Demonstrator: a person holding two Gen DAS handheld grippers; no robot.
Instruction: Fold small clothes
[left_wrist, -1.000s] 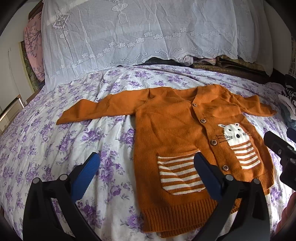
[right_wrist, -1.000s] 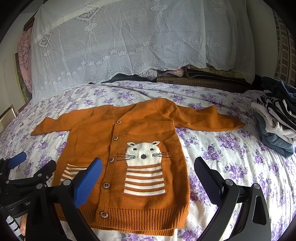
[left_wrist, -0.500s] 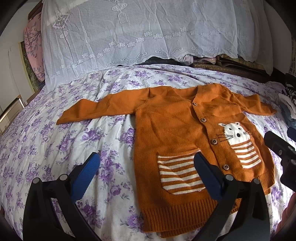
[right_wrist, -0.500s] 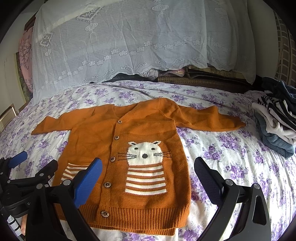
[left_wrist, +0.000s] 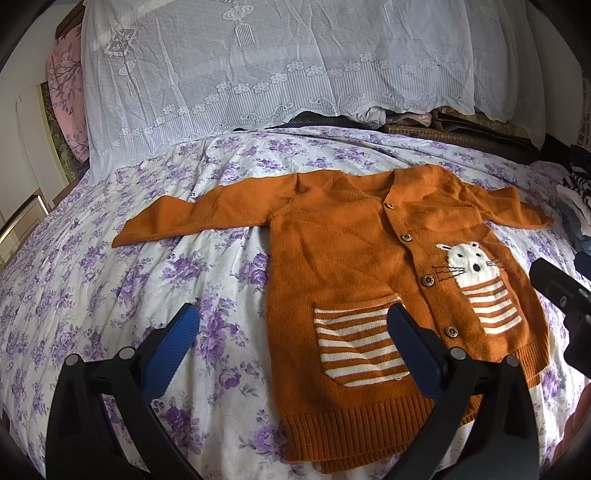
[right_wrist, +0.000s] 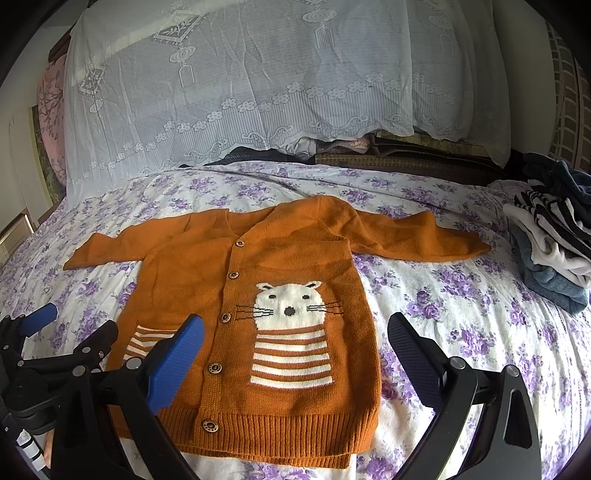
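An orange knit cardigan (left_wrist: 354, 266) with a white cat motif and a striped pocket lies flat, face up and buttoned, on the bed, both sleeves spread out; it also shows in the right wrist view (right_wrist: 295, 280). My left gripper (left_wrist: 291, 343) is open and empty, hovering above the cardigan's lower left part and the sheet. My right gripper (right_wrist: 295, 354) is open and empty, above the cardigan's hem. The left gripper (right_wrist: 44, 332) shows at the left edge of the right wrist view.
The bed has a white sheet with purple flowers (left_wrist: 110, 280). A white lace cloth (right_wrist: 240, 92) covers the headboard pile. A stack of folded clothes (right_wrist: 554, 243) sits at the right side of the bed.
Both grippers have drifted slightly forward and down toward the cardigan. The cardigan has not moved.
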